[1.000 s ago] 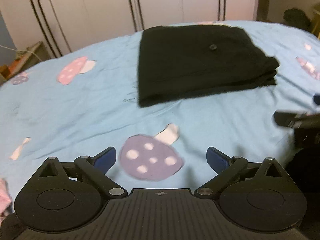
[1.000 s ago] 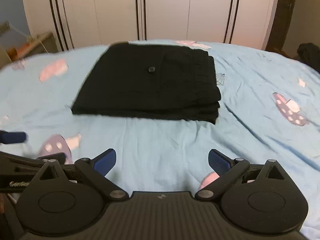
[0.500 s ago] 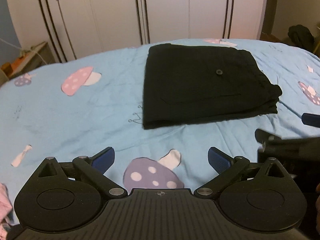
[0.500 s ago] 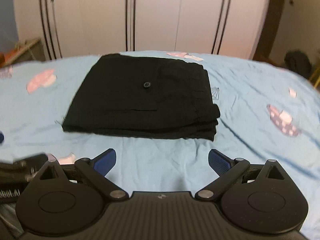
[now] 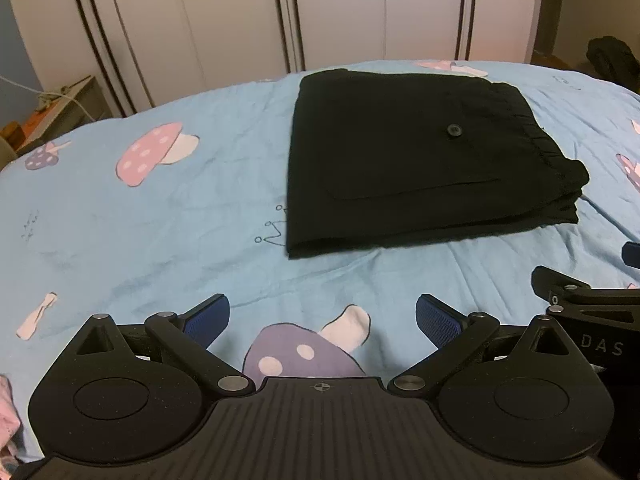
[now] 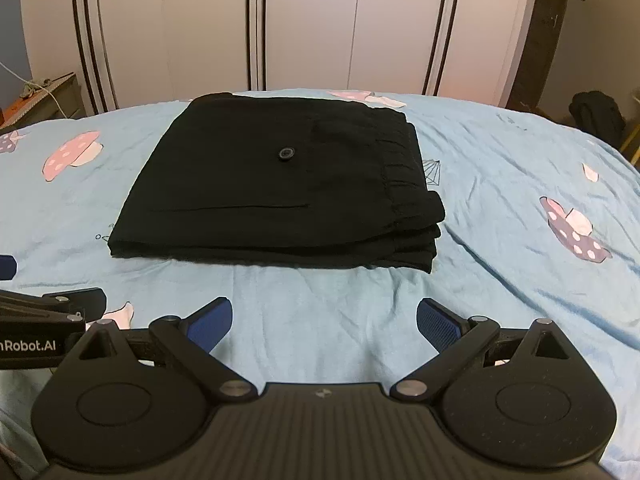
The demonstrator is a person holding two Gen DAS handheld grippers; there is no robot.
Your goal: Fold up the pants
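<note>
Left wrist view: the left gripper point(image 5: 322, 318) hangs over the near part of a light blue sheet point(image 5: 160, 240), its blue pads point(image 5: 208, 320) spread wide with nothing between them, above a purple mushroom print point(image 5: 296, 354). The pants point(image 5: 420, 168) lie ahead and to the right of it, well apart from the fingers, folded into a compact black rectangle that rests flat on the sheet. A button point(image 5: 454, 129) sits on the top layer above a pocket seam, and the gathered waistband edge faces right, where several stacked layers show at the near right corner. A pink mushroom print point(image 5: 150, 152) lies to the left of the pants, and a small crown print point(image 5: 274, 228) touches their near left corner. At the right edge the dark body of the right gripper point(image 5: 592, 308) comes into view, low and beside the left one. In the right wrist view the right gripper point(image 6: 324, 320) is likewise spread wide and empty, held over bare sheet point(image 6: 500, 184) just short of the pants point(image 6: 280, 184), which lie centred ahead with the button point(image 6: 286, 153) on top and the stacked folds at the right. Part of the left gripper point(image 6: 52, 312) shows at the left edge. White wardrobe doors point(image 6: 312, 24) stand behind the bed.
</note>
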